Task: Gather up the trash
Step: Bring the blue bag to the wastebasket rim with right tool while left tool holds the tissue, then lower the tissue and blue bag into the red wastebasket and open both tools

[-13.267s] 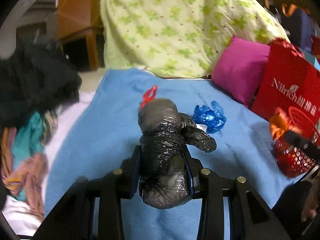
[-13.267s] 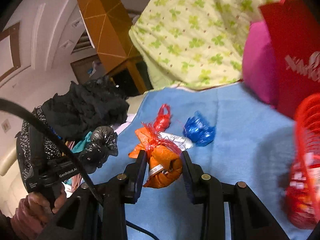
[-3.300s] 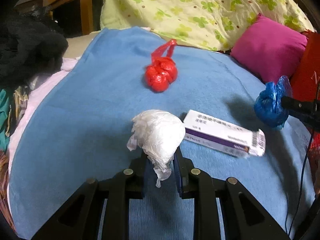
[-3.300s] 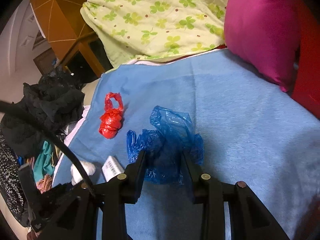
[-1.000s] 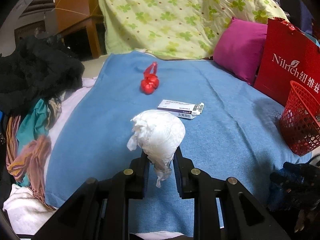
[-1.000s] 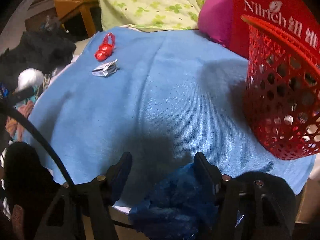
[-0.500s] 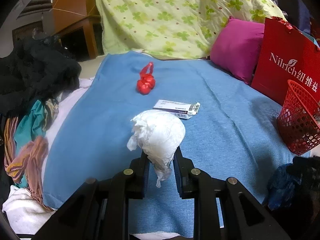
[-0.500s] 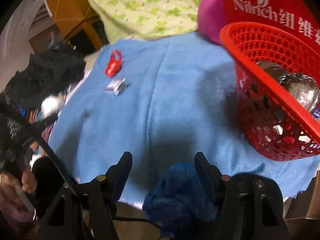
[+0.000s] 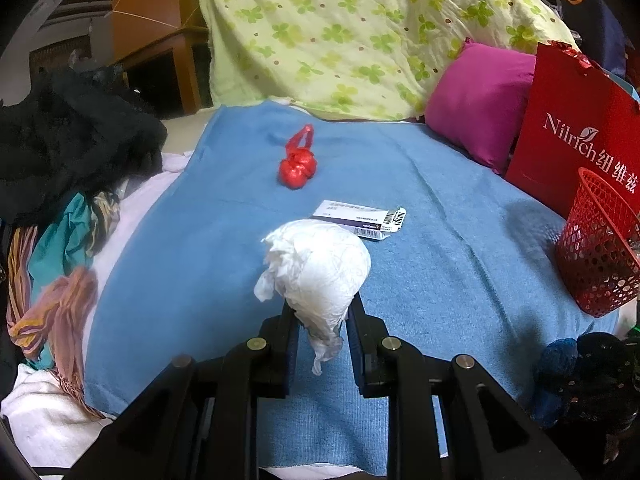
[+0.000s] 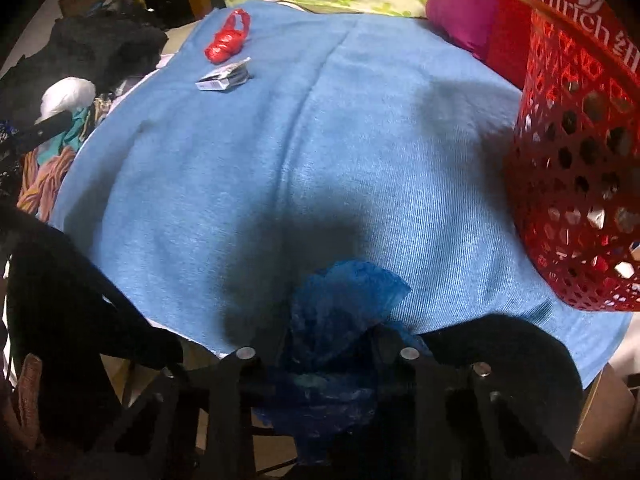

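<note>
The left gripper (image 9: 322,316) jaws are clenched on a crumpled white paper wad (image 9: 316,268). The right gripper (image 10: 332,344) jaws grasp a crumpled blue plastic bag (image 10: 340,312). The red mesh plastic basket (image 10: 576,184) stands ahead and to the right of the right gripper, near it; this hand is judged nearer. A red knotted plastic bag (image 9: 298,166) and a flat white carton (image 9: 360,220) lie on the blue blanket (image 9: 200,240).

Dim indoor light, warm and uneven. Dark shadow pooled on the blanket (image 10: 328,152) just before the basket (image 10: 576,184). Soft blur throughout the right view; sharper left. Fisheye bending, black vignette at every corner.
</note>
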Available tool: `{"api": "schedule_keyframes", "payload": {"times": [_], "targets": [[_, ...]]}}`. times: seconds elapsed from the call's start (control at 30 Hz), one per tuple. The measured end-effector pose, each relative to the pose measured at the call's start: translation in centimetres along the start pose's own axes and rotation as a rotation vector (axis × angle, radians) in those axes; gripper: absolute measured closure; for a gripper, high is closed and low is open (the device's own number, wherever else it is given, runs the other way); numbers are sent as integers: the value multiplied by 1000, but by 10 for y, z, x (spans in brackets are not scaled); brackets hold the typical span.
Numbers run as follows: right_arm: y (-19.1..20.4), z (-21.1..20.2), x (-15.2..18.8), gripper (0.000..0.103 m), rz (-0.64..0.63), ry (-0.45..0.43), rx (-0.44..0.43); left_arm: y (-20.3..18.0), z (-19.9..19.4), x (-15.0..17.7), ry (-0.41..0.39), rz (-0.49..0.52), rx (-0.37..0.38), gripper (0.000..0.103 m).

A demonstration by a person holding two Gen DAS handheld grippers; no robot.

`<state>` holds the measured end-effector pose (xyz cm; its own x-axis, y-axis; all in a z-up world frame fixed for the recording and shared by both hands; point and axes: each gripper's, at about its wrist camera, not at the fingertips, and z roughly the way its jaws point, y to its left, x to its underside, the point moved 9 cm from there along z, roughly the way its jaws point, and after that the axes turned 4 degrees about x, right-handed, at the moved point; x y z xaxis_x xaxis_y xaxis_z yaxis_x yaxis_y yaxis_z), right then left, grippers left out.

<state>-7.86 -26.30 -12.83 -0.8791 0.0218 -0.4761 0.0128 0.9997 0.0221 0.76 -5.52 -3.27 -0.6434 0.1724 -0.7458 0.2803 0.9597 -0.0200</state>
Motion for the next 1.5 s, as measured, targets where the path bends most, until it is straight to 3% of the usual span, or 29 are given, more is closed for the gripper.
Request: {"api": "schedule_keyframes", "payload": {"times": [0.33,0.93,1.5], "targets": [[0,-80,-44,70,51,-270,-65,-15,-18,-9,-37,34,23,80],[-5,-200,-64,70,158,-703,-154,-57,-83,-41,-160,138,-3,80],[-39,-227,-52,70,214,-791,-130,-114,-96,-52,-173,240,26,80]]}}
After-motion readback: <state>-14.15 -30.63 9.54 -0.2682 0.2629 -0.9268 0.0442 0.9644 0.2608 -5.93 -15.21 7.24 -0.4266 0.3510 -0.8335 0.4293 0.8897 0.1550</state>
